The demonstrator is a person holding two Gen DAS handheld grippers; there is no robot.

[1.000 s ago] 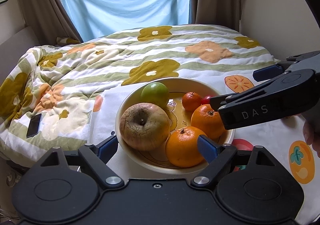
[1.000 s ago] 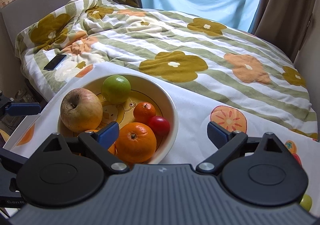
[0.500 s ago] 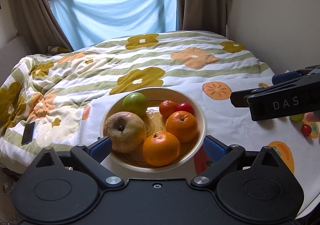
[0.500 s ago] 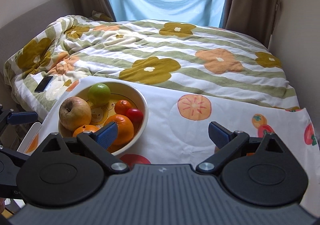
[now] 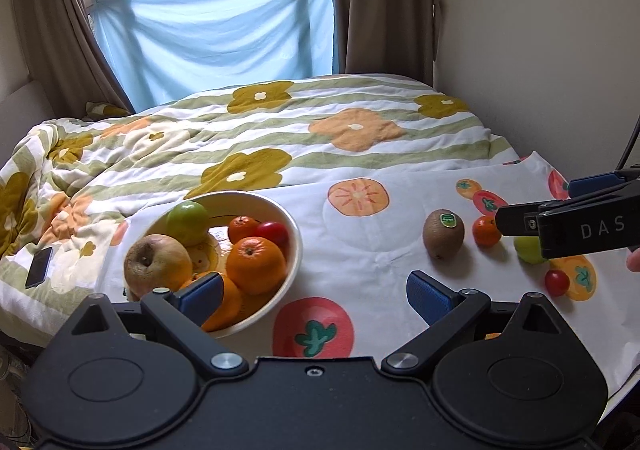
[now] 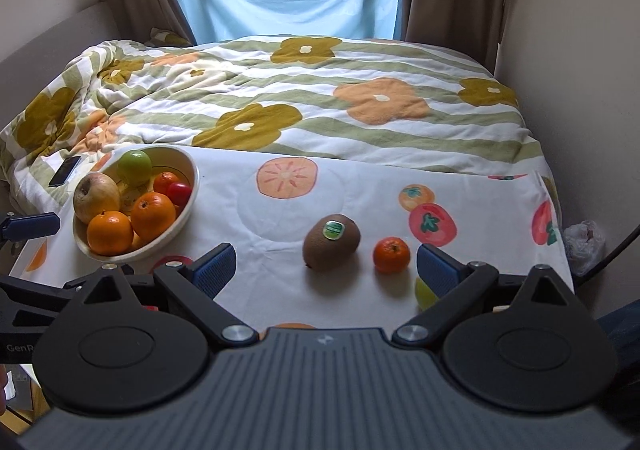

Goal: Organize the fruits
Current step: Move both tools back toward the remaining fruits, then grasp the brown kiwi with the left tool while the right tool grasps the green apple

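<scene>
Four loose fruits are lying right of the bowl [image 6: 188, 206]; the kiwi [image 6: 331, 242] is sitting nearest it. Both the right gripper [image 6: 325, 265] and left gripper [image 5: 314, 296] are hanging spread and empty. The kiwi is probably soft-skinned, so gripping gently across its middle is advisable.

The round cream ceramic bowl [image 6: 182, 210] of fruit sat left on the fruit-printed white cloth [image 6: 280, 226]; the brown oval kiwi [image 6: 331, 242] lay right, the small orange mandarin [image 6: 391, 255] beside it, perhaps not touching.

Cream bowl [image 6: 188, 206]; brown kiwi [image 6: 331, 243], green sticker; fruit-print cloth [image 6: 360, 190].
</scene>
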